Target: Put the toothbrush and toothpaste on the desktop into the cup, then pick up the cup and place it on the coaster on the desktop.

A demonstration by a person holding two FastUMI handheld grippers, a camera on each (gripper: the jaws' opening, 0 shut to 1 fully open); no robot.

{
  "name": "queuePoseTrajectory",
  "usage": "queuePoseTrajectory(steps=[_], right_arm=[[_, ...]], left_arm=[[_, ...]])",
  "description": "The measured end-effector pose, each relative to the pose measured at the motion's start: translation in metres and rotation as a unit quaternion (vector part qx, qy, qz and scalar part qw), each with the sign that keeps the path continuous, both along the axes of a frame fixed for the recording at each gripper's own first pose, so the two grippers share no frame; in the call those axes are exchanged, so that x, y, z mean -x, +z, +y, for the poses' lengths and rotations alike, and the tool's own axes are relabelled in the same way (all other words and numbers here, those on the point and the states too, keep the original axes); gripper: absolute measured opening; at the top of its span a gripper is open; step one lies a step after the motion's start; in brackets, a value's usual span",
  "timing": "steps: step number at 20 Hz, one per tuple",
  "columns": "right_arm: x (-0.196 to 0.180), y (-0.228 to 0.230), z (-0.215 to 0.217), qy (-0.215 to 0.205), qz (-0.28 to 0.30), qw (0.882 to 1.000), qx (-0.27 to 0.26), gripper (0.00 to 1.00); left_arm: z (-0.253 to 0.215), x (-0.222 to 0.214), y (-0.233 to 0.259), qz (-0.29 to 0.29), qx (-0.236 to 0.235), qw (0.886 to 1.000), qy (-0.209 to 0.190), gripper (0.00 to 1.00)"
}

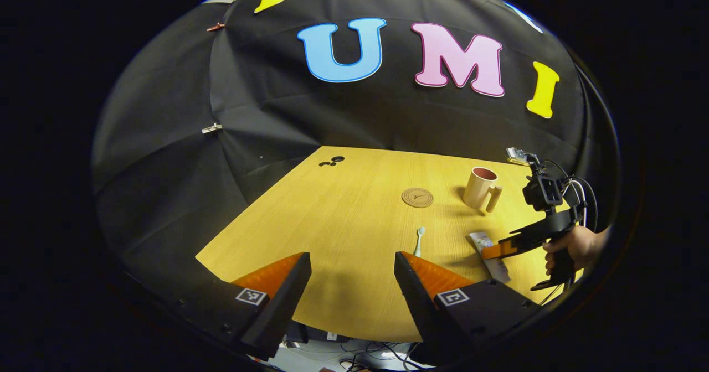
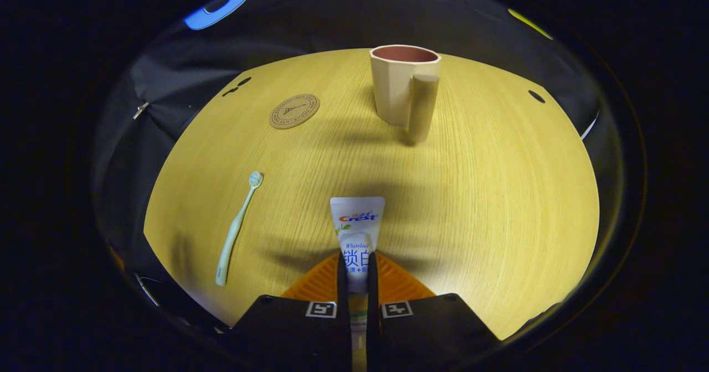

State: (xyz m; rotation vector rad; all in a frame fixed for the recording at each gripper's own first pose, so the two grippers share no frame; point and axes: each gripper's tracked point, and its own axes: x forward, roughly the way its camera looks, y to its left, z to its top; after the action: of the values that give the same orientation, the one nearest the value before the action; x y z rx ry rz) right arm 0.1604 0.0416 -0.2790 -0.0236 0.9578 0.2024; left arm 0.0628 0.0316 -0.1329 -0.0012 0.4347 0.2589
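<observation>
Low over desktop (image 2: pixel 498 206), right gripper (image 2: pixel 354 267) level, jaws clamped on toothpaste (image 2: pixel 357 222); left gripper (image 1: pixel 352 272) raised, jaws apart.

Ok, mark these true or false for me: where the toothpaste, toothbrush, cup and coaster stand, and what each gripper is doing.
1. The right gripper is shut on the toothpaste. True.
2. The toothbrush is already in the cup. False: it lies flat on the desktop, left of the toothpaste in the right gripper view.
3. The cup stands on the coaster. False: it stands on the bare desktop, apart from the coaster.
4. The left gripper is open and holds nothing. True.
5. The cup lies on its side. False: it stands upright, its opening up.
</observation>
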Motion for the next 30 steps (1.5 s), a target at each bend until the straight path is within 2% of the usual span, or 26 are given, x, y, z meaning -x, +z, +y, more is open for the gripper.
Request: queuePoseTrajectory(steps=[3,6,11,13,14,15,16,20,23,28,30], right_arm=[[0.004,0.021,-0.012,-0.013,-0.016,1.0,-0.022,0.14],[0.009,0.041,-0.031,-0.032,-0.029,0.998,-0.038,0.14],[0.02,0.069,-0.067,-0.03,-0.068,0.997,-0.023,0.14],[0.028,0.078,-0.078,-0.038,-0.075,0.996,-0.026,0.14],[0.031,0.082,-0.083,-0.044,-0.077,0.996,-0.03,0.14],[0.034,0.084,-0.088,-0.049,-0.079,0.995,-0.034,0.14],[0.038,0.087,-0.095,-0.055,-0.08,0.995,-0.036,0.14],[0.049,0.09,-0.115,-0.069,-0.082,0.993,-0.039,0.14],[0.054,0.088,-0.126,-0.076,-0.08,0.993,-0.038,0.14],[0.053,0.086,-0.13,-0.076,-0.079,0.993,-0.046,0.14],[0.053,0.086,-0.128,-0.072,-0.079,0.993,-0.052,0.14]], left_arm=[[-0.006,-0.015,-0.006,0.009,0.0,1.0,-0.025,0.96],[-0.025,-0.034,-0.019,0.032,0.019,0.997,-0.074,0.95],[-0.054,-0.068,-0.062,0.099,0.052,0.985,-0.133,0.96],[-0.059,-0.081,-0.079,0.122,0.046,0.98,-0.151,0.96],[-0.061,-0.089,-0.088,0.132,0.041,0.978,-0.157,0.92],[-0.065,-0.096,-0.096,0.142,0.037,0.975,-0.164,0.96],[-0.068,-0.103,-0.103,0.153,0.035,0.973,-0.171,0.96],[-0.074,-0.124,-0.13,0.203,0.035,0.962,-0.18,0.92],[-0.078,-0.127,-0.147,0.242,0.038,0.952,-0.186,0.84],[-0.076,-0.129,-0.157,0.273,0.015,0.945,-0.181,0.78],[-0.075,-0.128,-0.157,0.281,0.016,0.943,-0.177,0.72]])
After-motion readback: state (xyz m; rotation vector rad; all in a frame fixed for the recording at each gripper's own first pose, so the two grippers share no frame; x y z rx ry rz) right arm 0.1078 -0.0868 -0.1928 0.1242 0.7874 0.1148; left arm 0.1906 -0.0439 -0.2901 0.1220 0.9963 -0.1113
